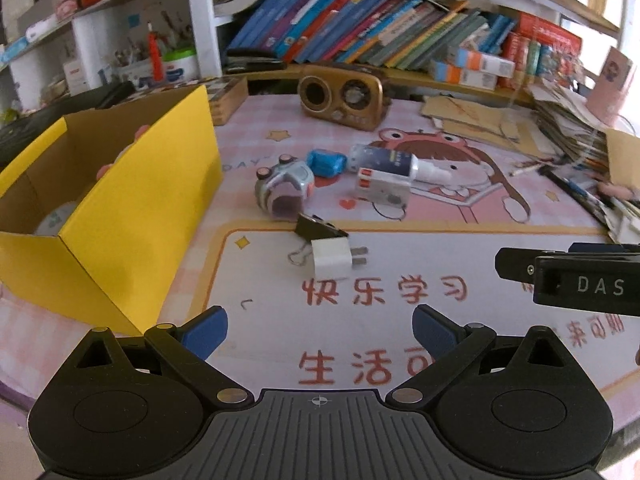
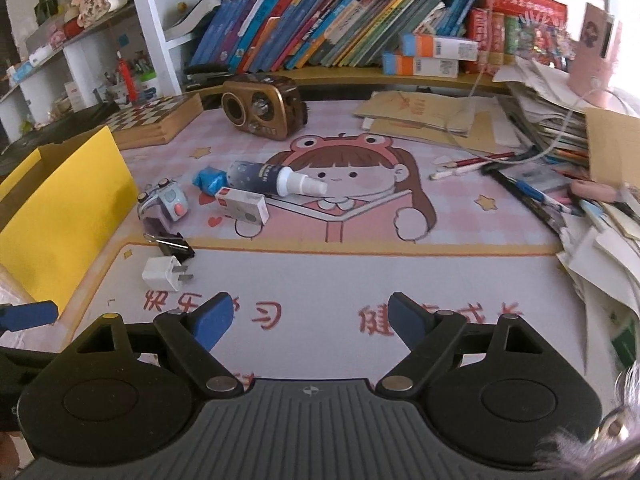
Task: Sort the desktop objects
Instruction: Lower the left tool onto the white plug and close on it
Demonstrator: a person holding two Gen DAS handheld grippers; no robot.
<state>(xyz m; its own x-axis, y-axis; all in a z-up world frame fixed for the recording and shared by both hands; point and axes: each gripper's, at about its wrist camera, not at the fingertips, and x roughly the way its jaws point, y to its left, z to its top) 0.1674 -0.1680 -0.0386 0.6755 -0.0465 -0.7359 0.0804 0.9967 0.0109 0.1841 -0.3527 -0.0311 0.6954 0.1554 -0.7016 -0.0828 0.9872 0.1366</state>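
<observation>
A white plug adapter (image 1: 334,259) lies on the pink desk mat beside a black binder clip (image 1: 318,227). Behind them lie a grey toy camera (image 1: 285,188), a blue wrapped item (image 1: 326,162), a spray bottle (image 1: 396,164) and a small white box (image 1: 382,187). The same items show in the right wrist view: adapter (image 2: 165,273), clip (image 2: 173,246), toy camera (image 2: 163,204), bottle (image 2: 272,178), box (image 2: 243,205). An open yellow cardboard box (image 1: 132,208) stands at the left. My left gripper (image 1: 320,330) is open and empty, short of the adapter. My right gripper (image 2: 310,320) is open and empty over the mat.
A brown retro radio (image 1: 342,96) stands at the back, with a bookshelf of books (image 1: 360,24) behind it. Piles of papers and pens (image 2: 568,184) crowd the right edge. A chessboard box (image 2: 154,120) lies at the back left. The right gripper's body (image 1: 580,280) shows at the right.
</observation>
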